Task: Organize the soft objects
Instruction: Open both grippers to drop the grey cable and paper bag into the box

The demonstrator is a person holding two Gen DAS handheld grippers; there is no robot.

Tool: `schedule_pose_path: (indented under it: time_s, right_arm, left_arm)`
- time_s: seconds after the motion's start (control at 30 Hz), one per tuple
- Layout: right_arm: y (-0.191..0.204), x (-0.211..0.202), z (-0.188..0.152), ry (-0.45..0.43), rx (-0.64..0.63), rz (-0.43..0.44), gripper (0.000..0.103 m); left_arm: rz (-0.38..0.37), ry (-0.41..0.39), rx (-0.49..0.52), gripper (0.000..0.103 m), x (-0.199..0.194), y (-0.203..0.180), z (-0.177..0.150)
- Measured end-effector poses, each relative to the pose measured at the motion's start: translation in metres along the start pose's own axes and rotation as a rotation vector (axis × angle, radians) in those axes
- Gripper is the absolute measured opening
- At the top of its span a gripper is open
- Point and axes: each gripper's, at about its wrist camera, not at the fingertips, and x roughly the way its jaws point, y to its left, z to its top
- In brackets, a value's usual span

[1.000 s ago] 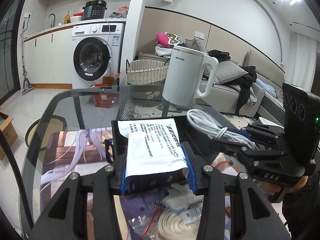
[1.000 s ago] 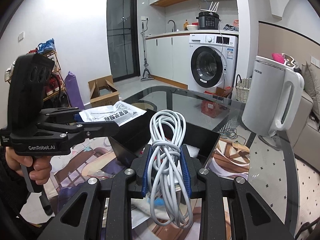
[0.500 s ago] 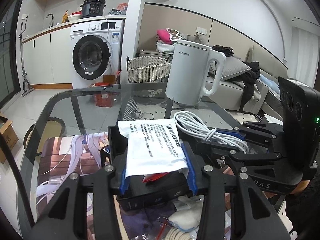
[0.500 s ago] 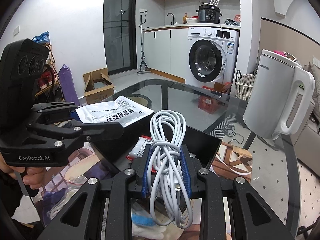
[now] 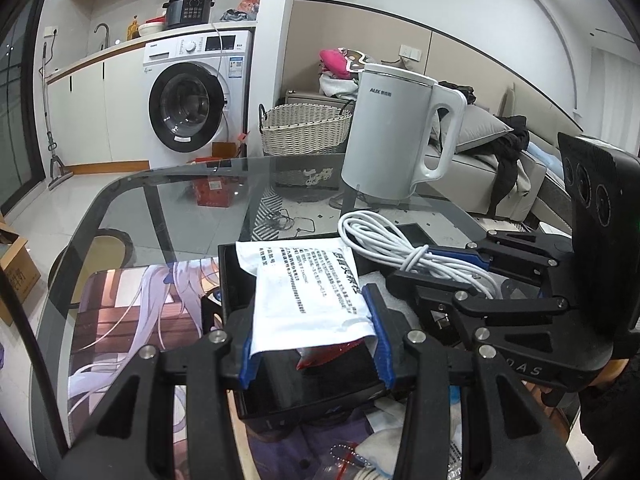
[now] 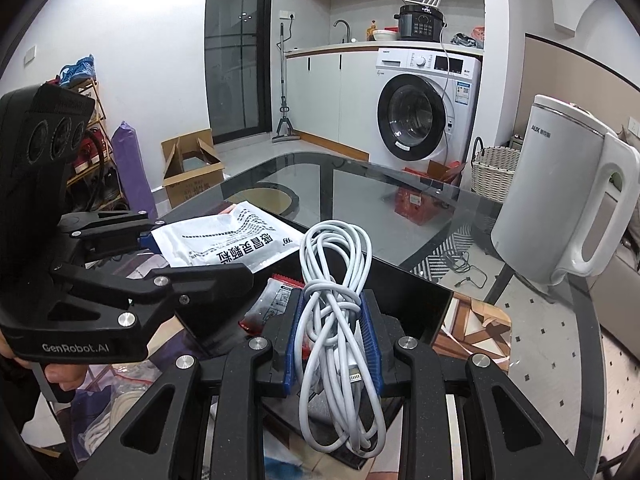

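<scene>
Black tray [image 5: 240, 280]: floor mostly hidden under the white packet [image 5: 308, 292] and coiled white cable [image 6: 336, 312]. Red sachet [image 5: 328, 354] in the tray shows only a corner below the packet; print unreadable. Heap on the bench [image 5: 180, 208] nearer than the tray is cut by the lower frame edge, items indistinct.

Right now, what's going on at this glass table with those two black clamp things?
A person is tidying soft items with two hand-held grippers. The left gripper has its jaws shut on a white printed packet; the right gripper is shut on a coiled white cable. Both hang over a black tray that already holds a red-edged sachet.
</scene>
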Motion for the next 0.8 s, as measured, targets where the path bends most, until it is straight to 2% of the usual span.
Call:
schedule_pose_path:
  time_s: [0.3,0.37,0.43,0.5,0.6,0.63,0.7,0.73,0.8]
  right_arm:
    - [-0.005,-0.018,-0.002,-0.027,-0.013,-0.023,0.035]
    - [-0.007,-0.024,-0.004,-0.028,-0.008,-0.024,0.040]
    - [-0.008,-0.033,-0.007,-0.035,-0.005,-0.024,0.052]
    - [-0.009,-0.042,-0.010,-0.040,0.001,-0.020,0.057]
    - [-0.009,-0.056,-0.017,-0.055,0.010,-0.033,0.079]
    - [-0.009,-0.061,-0.019,-0.070,0.014,-0.041,0.083]
    - [-0.011,-0.071,-0.025,-0.091,0.031,-0.056,0.084]
    - [-0.013,-0.074,-0.027,-0.091,0.042,-0.061,0.086]
    - [-0.015,-0.081,-0.033,-0.090,0.066,-0.076,0.089]
  left_arm:
    - [0.003,0.006,0.002,0.045,0.003,0.000,-0.003]
    - [0.005,0.014,0.004,0.047,0.004,0.000,-0.004]
    - [0.017,0.024,0.018,0.054,0.004,-0.002,-0.005]
    - [0.029,0.032,0.020,0.063,0.004,-0.003,-0.006]
    - [0.032,0.054,0.023,0.070,0.001,-0.006,-0.008]
    - [0.025,0.060,0.032,0.077,0.000,-0.008,-0.009]
    - [0.028,0.046,0.058,0.086,-0.007,-0.015,-0.012]
    - [0.037,0.038,0.067,0.095,-0.010,-0.017,-0.013]
    - [0.051,0.013,0.074,0.103,-0.019,-0.020,-0.016]
